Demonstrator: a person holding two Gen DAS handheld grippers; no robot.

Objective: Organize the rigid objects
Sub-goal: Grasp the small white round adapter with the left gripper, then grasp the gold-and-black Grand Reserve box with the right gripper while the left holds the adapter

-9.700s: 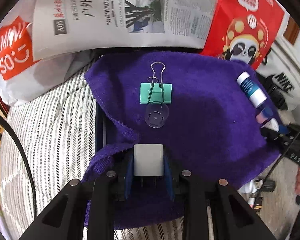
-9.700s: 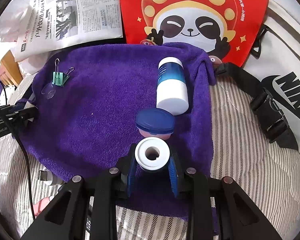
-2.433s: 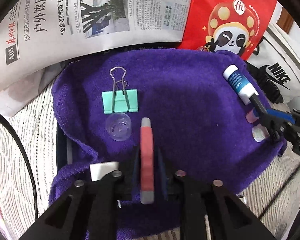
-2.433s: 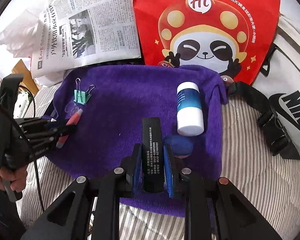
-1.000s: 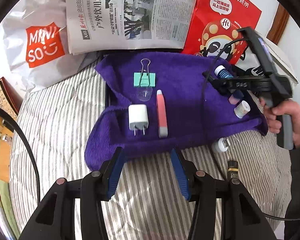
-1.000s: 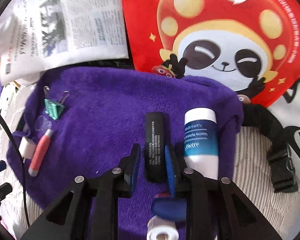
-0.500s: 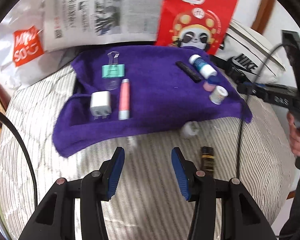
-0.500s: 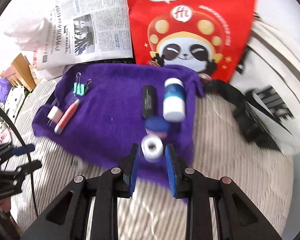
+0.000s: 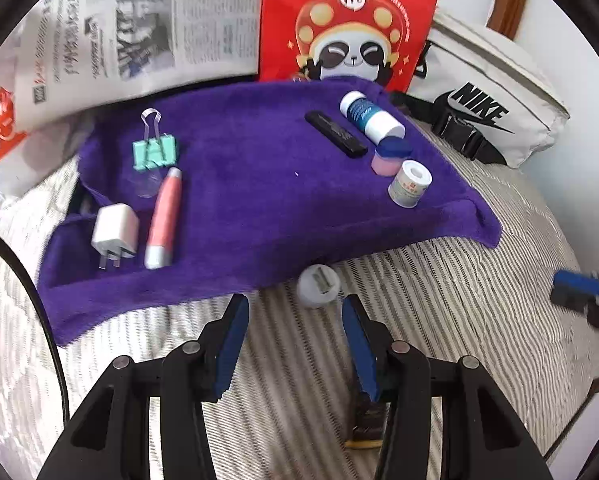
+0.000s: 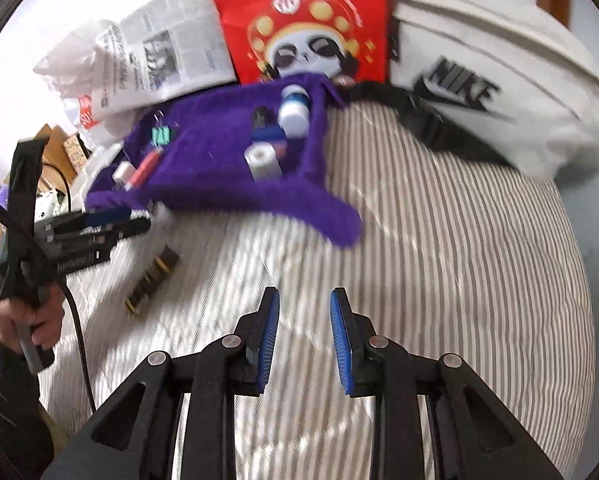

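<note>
We hold the left gripper [image 9: 294, 302] with its blue ribbed pads apart and empty over the striped quilt [image 9: 439, 300]. A round white cap [image 9: 318, 284] lies just off the near edge of the plush purple towel [image 9: 239, 184]. Our right gripper [image 10: 304, 294] shows a narrow, empty gap above bare quilt with open room around it. A mint binder clip [image 9: 154, 153], tapered pink tube [image 9: 162, 220] and square white plug [image 9: 114, 230] line the towel's left edge. A flat black bar [image 9: 335, 134], a blue-and-white bottle [image 9: 371, 118] and a tape roll [image 9: 409, 184] line its right edge.

Left wrist: near, angled down at purple towel [image 9: 259, 184] from its front edge.
Right wrist: farther back, right of it.
Shared: towel, red bag [image 10: 299, 20].
</note>
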